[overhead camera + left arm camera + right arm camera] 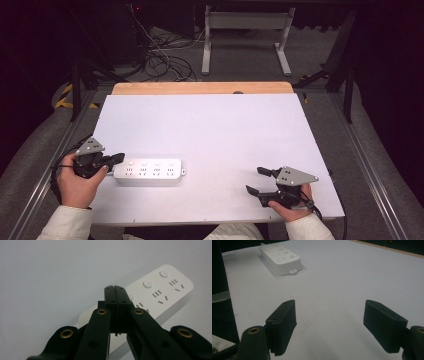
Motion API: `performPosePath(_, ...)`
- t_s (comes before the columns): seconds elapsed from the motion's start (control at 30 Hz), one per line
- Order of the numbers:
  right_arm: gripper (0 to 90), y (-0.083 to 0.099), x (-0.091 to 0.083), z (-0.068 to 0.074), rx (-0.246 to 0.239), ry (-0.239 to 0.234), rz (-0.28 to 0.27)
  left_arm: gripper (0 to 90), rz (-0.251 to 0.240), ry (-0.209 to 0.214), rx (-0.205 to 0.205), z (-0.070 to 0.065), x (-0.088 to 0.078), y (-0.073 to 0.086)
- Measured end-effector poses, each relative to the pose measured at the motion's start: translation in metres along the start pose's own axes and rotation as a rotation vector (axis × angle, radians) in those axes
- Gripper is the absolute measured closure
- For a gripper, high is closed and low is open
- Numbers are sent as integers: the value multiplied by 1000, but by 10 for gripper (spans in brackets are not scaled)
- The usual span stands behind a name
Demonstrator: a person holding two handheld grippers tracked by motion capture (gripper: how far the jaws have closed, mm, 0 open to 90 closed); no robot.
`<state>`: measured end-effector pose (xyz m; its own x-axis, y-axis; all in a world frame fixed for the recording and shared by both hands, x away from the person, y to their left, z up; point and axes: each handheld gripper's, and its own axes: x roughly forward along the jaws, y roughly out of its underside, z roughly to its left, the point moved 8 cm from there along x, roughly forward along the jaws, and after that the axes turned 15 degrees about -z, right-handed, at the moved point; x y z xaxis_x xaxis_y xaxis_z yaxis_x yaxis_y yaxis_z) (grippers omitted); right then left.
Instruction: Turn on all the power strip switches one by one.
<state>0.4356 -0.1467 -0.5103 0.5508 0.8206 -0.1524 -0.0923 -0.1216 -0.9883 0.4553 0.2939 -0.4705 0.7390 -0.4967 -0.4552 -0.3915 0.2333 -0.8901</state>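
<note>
Four round buttons and four sets of dark socket slots mark the top of the white power strip (148, 172), and no brand or writing can be read on it. It is a smooth plastic bar with rounded corners and a small tab at its right end, lying flat near the front left of the surface (210, 130), a matte white board with a strip of pale wood along its far edge. Beyond that lie a grey carpeted floor, a tangle of dark cables (160, 60) and the white legs of a frame (245, 40) in a dim room. At the strip's left end, the left claw (118, 158), black hard plastic with brass rivets, has its jaws pressed together with nothing between them; in the left gripper view the tips sit over that end, contact unclear. At the front right, well apart from the strip, the right claw (260, 181) is spread wide and empty, its blocky matte pads low over the bare board.
</note>
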Motion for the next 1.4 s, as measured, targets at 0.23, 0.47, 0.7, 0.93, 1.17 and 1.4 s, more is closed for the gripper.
performPosePath(0.23, 267, 0, 0, 0, -3, -1, 1, 900, 49, -9, -27, 10, 8, 10)
performPosePath(0.47, 267, 0, 0, 0, -3, -1, 3, 900, 87, 19, -48, 8, 17, 14)
performPosePath(0.7, 267, 0, 0, 0, -3, -2, 2, 900, 134, 40, -78, 9, 27, 20)
performPosePath(0.93, 267, 1, 0, 0, -2, -4, 4, 900, 160, 44, -92, 11, 34, 25)
performPosePath(1.17, 267, 1, 0, 0, -1, -4, 4, 900, 157, 39, -92, 10, 38, 25)
performPosePath(1.4, 267, 1, 0, 0, 1, -5, 4, 900, 139, 35, -88, 10, 40, 25)
